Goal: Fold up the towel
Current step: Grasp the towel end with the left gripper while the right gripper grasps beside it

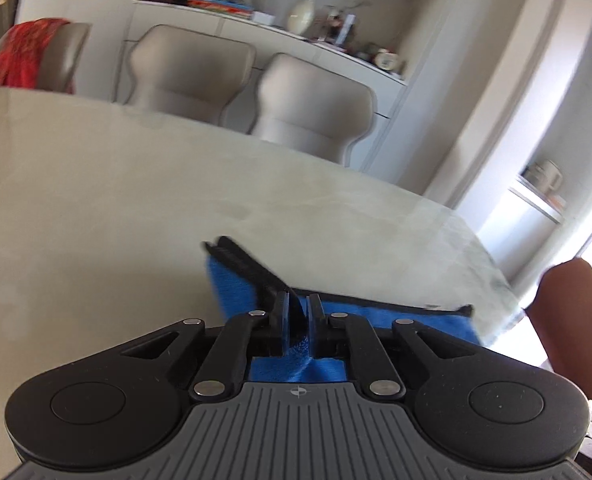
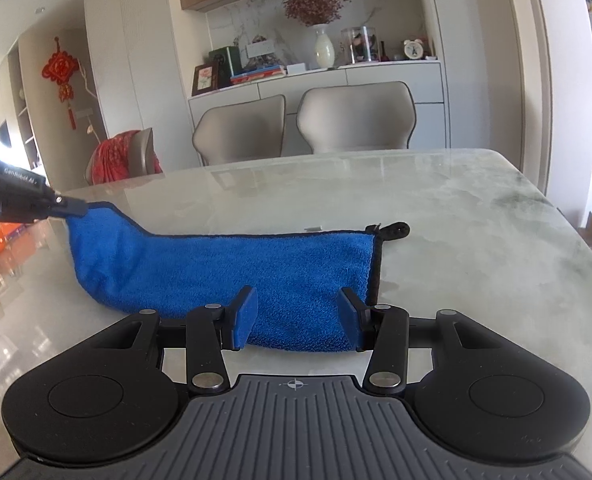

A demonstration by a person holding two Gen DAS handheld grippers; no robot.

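On the pale marble table [image 2: 455, 208], the left gripper [image 2: 72, 209], clamped on the blue terry towel's [image 2: 256, 268] raised corner, should carry it level while the right gripper [image 2: 299, 316], fingers apart, steadies the fold.

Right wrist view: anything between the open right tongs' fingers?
Only the folded blue microfibre towel lying on the marble table; right tongs straddle its near edge without clamping it.

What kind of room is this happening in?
Most likely a home dining room: a marble-look table with padded chairs behind it, and a sideboard holding a vase of dried flowers, a clock and books.
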